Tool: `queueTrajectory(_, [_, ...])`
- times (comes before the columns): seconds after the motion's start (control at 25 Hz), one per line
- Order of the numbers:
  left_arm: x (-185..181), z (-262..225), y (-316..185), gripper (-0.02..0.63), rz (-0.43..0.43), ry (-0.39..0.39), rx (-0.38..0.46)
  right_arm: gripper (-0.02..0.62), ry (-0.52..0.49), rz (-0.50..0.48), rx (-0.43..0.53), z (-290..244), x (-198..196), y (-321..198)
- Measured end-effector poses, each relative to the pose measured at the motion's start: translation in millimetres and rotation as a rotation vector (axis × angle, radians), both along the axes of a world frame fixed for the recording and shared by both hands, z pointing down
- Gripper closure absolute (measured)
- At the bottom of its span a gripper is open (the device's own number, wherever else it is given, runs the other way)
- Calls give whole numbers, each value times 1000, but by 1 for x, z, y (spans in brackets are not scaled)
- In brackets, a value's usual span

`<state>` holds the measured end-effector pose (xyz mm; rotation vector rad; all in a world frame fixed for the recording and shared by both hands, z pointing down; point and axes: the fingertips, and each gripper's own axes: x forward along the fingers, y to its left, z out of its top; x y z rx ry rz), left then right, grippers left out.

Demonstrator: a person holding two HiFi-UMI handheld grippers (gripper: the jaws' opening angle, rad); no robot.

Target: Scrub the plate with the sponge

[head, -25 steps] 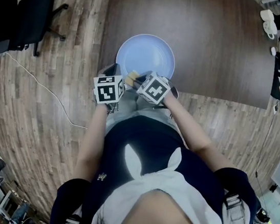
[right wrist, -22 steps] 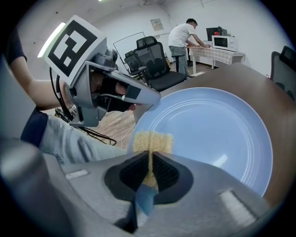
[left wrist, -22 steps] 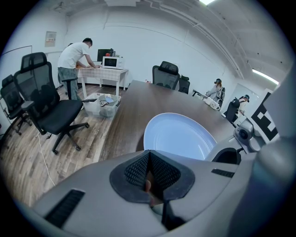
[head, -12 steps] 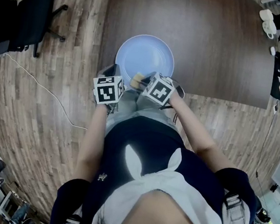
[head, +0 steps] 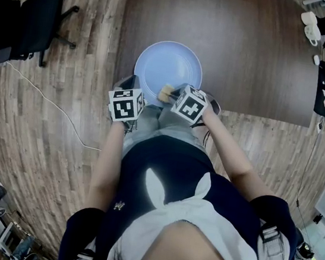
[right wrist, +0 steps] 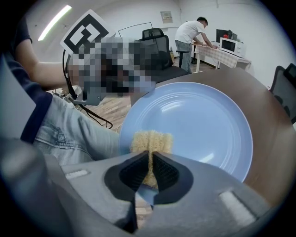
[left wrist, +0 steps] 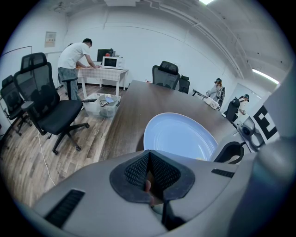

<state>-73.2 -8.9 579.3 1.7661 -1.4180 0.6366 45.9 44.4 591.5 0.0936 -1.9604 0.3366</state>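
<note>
Right tongs point(right wrist: 150, 156) are clamped tight on the sponge point(right wrist: 151, 140), and the sponge sits at the near rim of the blue plate point(right wrist: 199, 118), right by the person's lap. I can't tell whether it is pressing down or only brushing the rim.

Left tongs point(left wrist: 149, 156) are pinched together just off the plate's near left side, with nothing I can name between them. That looks like the trouble spot. As far as I can see, nothing steadies the plate, and it lies close to the near edge of the tabletop point(head: 257, 55). That surface looks smooth and dark, so a firm stroke could send the plate skating or spinning, and a pull toward the body could drag it off the edge.

Watch the sponge too. Only a narrow bite of it is held, so a hard sideways scrub could twist it loose.

The rest of the tabletop is long and mostly bare, with small items well away at the far right end. Around it are a wood-plank floor point(head: 47, 140) with a thin cable point(head: 47, 99) trailing across it, and black office chairs point(left wrist: 46, 104). A person point(left wrist: 74, 58) bends over a side table by a microwave point(left wrist: 112, 62). More people sit at the far end, too small to read.
</note>
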Motion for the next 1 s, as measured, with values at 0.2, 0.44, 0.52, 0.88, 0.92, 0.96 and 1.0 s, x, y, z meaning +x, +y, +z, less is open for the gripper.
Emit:
queueTrajectory(0.2, [0, 0, -1, 598, 2, -3, 0, 571, 31, 15, 21, 2, 13, -6])
queueTrajectory(0.44, [0, 1, 2, 598, 7, -2, -1, 571, 60, 94, 49, 3, 27, -17])
queueTrajectory(0.52, [2, 1, 3, 598, 14, -1, -3, 571, 70, 127, 61, 4, 31, -22])
queueTrajectory(0.88, [6, 1, 2, 598, 27, -9, 4, 571, 100, 281, 133, 3, 50, -47])
queueTrajectory(0.92, [6, 1, 3, 598, 29, -9, 3, 571, 102, 292, 139, 3, 52, -49])
queueTrajectory(0.96, [7, 1, 4, 598, 30, -8, 3, 571, 104, 303, 143, 3, 54, -51])
queueTrajectory(1.0, [8, 2, 4, 598, 32, -8, 3, 571, 104, 313, 146, 3, 55, -53])
